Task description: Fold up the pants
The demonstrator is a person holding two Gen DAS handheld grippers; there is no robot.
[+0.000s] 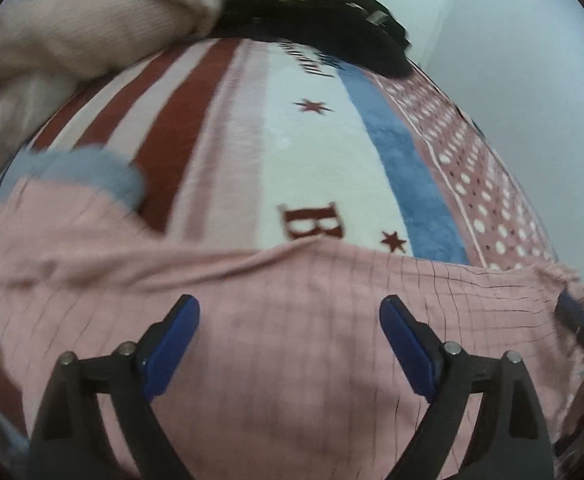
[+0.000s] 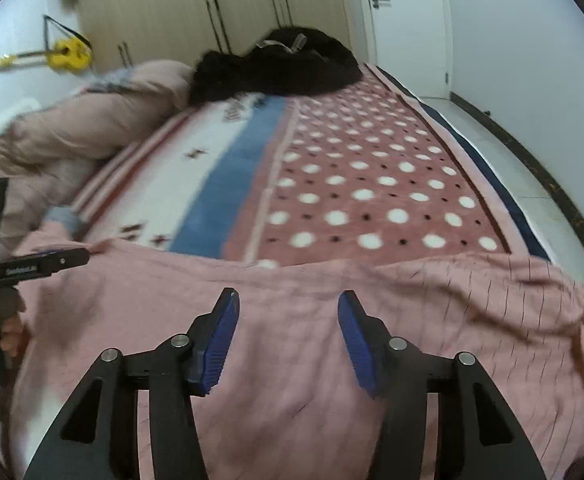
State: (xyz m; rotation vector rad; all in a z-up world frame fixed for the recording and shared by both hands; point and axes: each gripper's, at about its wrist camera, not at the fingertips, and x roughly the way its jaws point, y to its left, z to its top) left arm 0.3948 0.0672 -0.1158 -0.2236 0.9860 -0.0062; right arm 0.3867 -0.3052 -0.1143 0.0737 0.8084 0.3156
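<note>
Where jaws gape: pants (image 1: 292, 360) beneath.

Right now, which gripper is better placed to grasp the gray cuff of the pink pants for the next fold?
Probably the left gripper: the gray cuff of the pink pants lies on its side. The right gripper, also open, hovers farther away.

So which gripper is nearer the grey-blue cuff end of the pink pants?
Left. The left gripper hangs open over the pink pants near the grey-blue cuff; the right gripper, also open, is farther toward the other end.
</note>
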